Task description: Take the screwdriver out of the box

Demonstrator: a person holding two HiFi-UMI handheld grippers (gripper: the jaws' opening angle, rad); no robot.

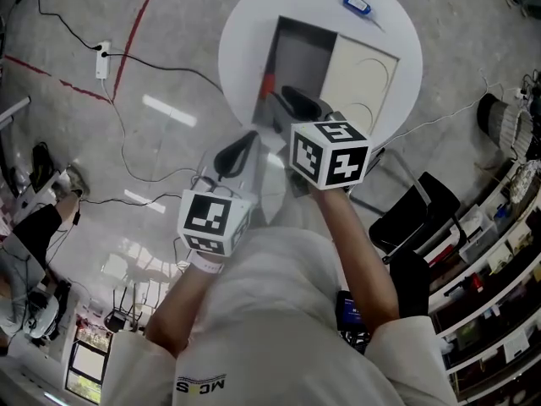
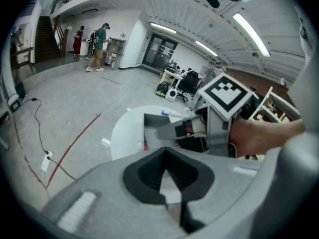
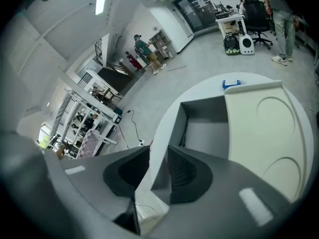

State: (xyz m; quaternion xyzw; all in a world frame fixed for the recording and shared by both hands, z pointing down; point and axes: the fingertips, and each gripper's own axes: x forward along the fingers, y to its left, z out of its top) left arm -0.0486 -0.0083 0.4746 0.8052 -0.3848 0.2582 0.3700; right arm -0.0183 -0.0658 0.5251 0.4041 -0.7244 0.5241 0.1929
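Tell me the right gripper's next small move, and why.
Probably lower the right gripper into the open box, toward the screwdriver lying along its left wall. Its jaws stand apart and empty, short of the box, so it seems ready to descend and grasp.

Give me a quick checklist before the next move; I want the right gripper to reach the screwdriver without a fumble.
1. Box open: ok. The box shows its grey inside, with the lid folded aside.
2. Screwdriver in sight: ok. The screwdriver lies along the box's left wall, red handle showing.
3. Right gripper ready: ok. Its jaws stand apart with nothing between them.
4. Right gripper at the screwdriver: not ok. It hangs over the box, not yet touching the screwdriver.
5. Left gripper out of the way: ok. It is shut, empty and outside the box.
6. Screwdriver free to lift: cannot tell.
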